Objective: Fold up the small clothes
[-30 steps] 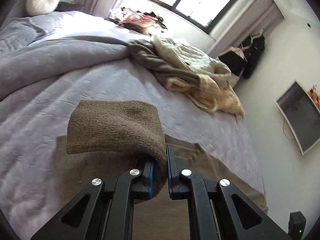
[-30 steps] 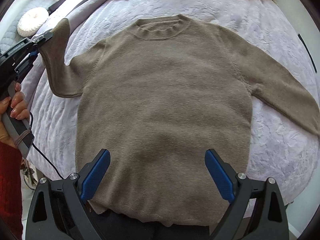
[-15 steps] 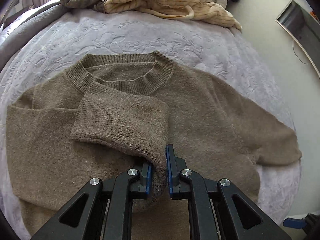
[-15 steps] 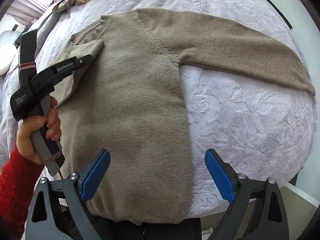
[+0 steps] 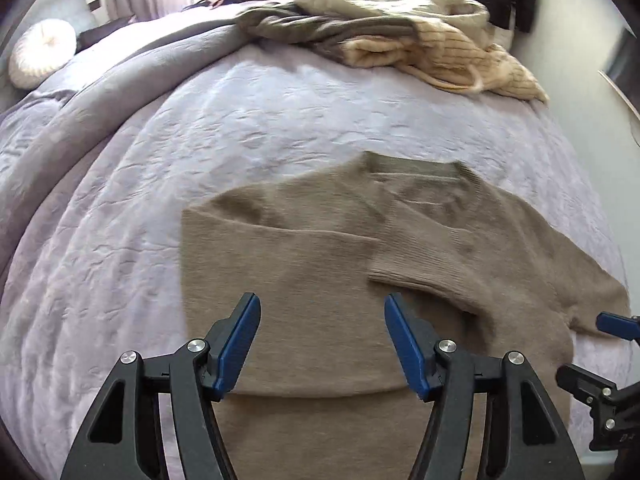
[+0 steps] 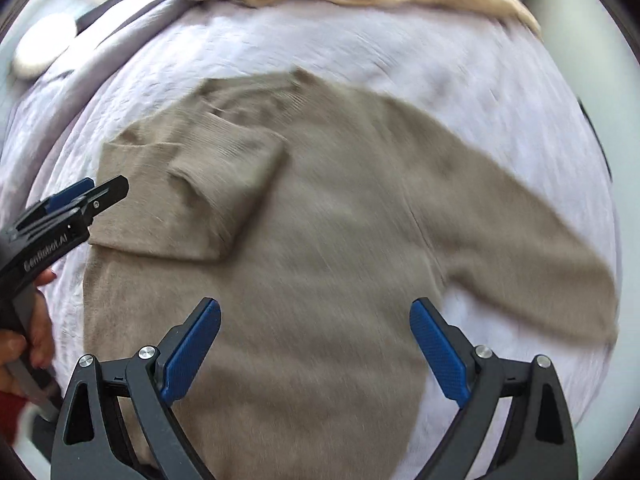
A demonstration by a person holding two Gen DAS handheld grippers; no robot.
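We are looking down on a taupe knit sweater [image 5: 304, 280] lying flat on the lavender bedspread [image 5: 260, 120], its sleeve [image 5: 424, 256] lying folded across the chest. Our left gripper [image 5: 322, 334] is opening above it, nothing sitting between its blue fingers [image 5: 236, 344]. Cream and grey clothes [image 5: 400, 36] are lying piled beyond.

The left gripper [image 5: 322, 340] points steeply down, jaws opening with nothing between its pads. The right gripper [image 6: 316, 354] hangs wide apart, likewise empty.
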